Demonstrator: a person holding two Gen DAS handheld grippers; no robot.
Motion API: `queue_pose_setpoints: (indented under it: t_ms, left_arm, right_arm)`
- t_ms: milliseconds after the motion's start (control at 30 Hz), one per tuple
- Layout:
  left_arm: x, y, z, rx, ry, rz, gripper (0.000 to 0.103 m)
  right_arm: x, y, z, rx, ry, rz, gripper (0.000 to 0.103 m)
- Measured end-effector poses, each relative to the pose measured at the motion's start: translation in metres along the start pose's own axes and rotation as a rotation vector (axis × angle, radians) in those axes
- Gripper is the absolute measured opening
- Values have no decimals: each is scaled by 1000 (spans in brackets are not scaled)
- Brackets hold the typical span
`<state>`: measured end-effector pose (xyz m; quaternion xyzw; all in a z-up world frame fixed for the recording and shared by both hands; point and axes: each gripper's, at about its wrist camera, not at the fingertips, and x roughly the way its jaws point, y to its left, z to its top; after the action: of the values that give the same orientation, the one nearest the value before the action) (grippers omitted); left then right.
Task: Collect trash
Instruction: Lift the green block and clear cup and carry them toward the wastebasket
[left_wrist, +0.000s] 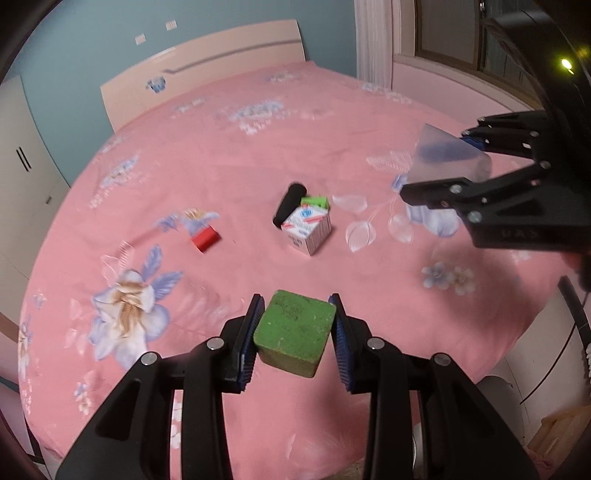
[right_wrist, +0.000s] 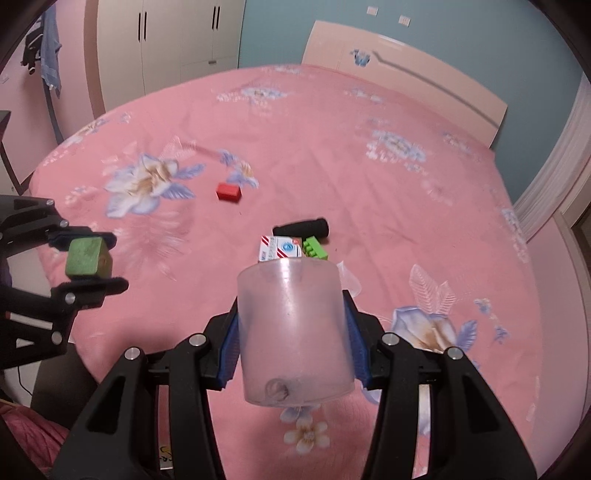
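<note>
My left gripper (left_wrist: 295, 332) is shut on a green cube (left_wrist: 294, 332), held above the pink bedspread (left_wrist: 258, 147). My right gripper (right_wrist: 291, 332) is shut on a translucent plastic cup (right_wrist: 293, 332), which lies sideways between the blue pads. Each gripper shows in the other's view: the right gripper (left_wrist: 448, 162) with the cup (left_wrist: 448, 158) at the right edge, the left gripper (right_wrist: 88, 258) with the cube (right_wrist: 88, 262) at the left edge. On the bed lie a red block (left_wrist: 205, 238), a white and red carton (left_wrist: 306, 229), a black cylinder (left_wrist: 290, 203) and a green toy brick (left_wrist: 316, 201).
The same items appear in the right wrist view: red block (right_wrist: 229, 192), carton (right_wrist: 280, 249), black cylinder (right_wrist: 303, 227), green brick (right_wrist: 316, 247). A peach headboard (left_wrist: 207, 70) stands at the bed's far end. White wardrobes (right_wrist: 173, 40) line the left wall. A curtain (right_wrist: 557, 162) hangs at the right.
</note>
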<state>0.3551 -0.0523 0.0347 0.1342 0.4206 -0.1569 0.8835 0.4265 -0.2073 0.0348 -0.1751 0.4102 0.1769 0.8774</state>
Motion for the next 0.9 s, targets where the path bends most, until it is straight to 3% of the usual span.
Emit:
queue_pose_setpoints:
  t_ms: [433, 900]
  left_arm:
    - [-94, -13, -10, 20, -110, 45, 38]
    - [-144, -13, -42, 8, -145, 80, 38]
  right_arm:
    - [-109, 42, -14, -32, -118, -39, 50]
    - [-157, 91, -45, -73, -147, -16, 50]
